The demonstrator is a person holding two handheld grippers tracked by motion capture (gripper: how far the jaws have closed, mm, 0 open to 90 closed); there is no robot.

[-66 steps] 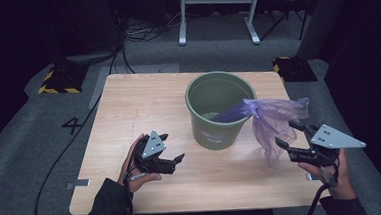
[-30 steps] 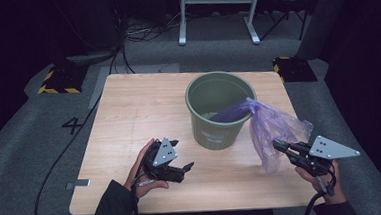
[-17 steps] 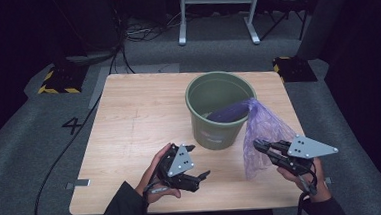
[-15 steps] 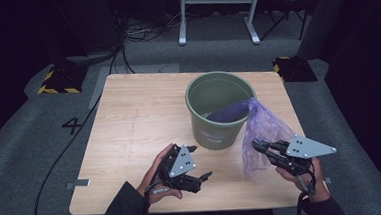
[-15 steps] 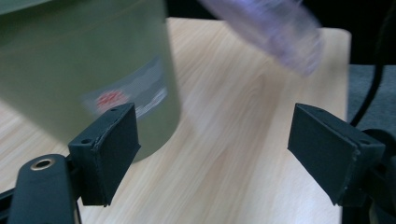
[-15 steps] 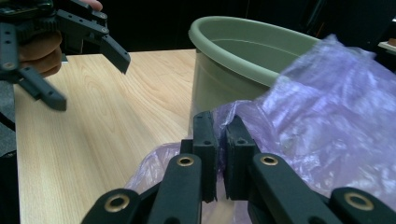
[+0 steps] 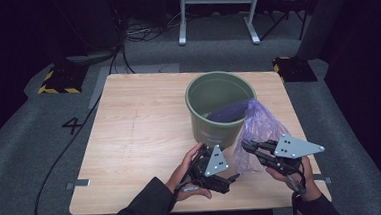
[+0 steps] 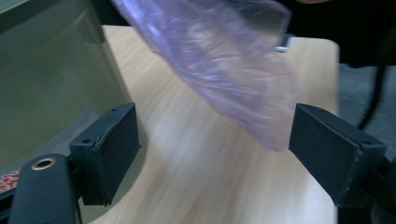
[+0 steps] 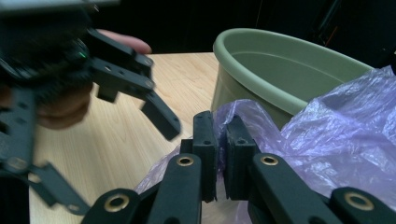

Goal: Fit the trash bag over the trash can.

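A person sits at the near edge of a light wooden table, holding a two-jaw gripper in each hand. A green plastic bucket stands upright on the right half of the table. A thin purple plastic bag trails from inside the bucket, over its near right rim, and hangs down just beside the bucket's right side toward the tabletop. The right gripper, near the table's right near corner, has its jaws pressed almost together on a fold of the bag; in the right gripper view the purple film is pinched between the two black pads and bunches out to the right, with the bucket rim behind. The left gripper is just left of the bag's lower end, near the bucket's base. Its jaws stand wide apart and hold nothing; in the left gripper view the bag's lower end hangs between and beyond the open pads, close to the right-hand one, with the bucket wall at left.
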